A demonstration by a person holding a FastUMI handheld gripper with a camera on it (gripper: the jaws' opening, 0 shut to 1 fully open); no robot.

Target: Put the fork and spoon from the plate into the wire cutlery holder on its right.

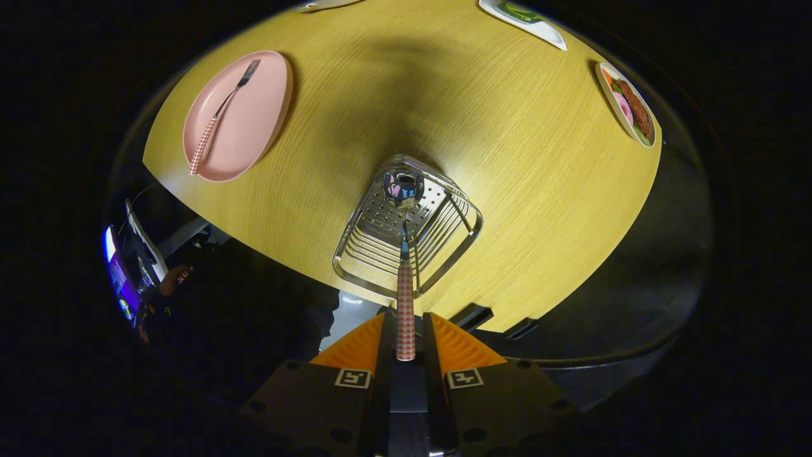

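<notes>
Now | jaws grasping spoon (405,266) over wire holder (406,228) | yellow wood-grain table (520,165) | dark booth

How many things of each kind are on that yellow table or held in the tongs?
Plates with food at the far edge: 2
Pink plate: 1
Fork, lying on the pink plate: 1
Spoon, held in the tongs over the holder: 1
Wire cutlery holder: 1
Total: 6
</notes>
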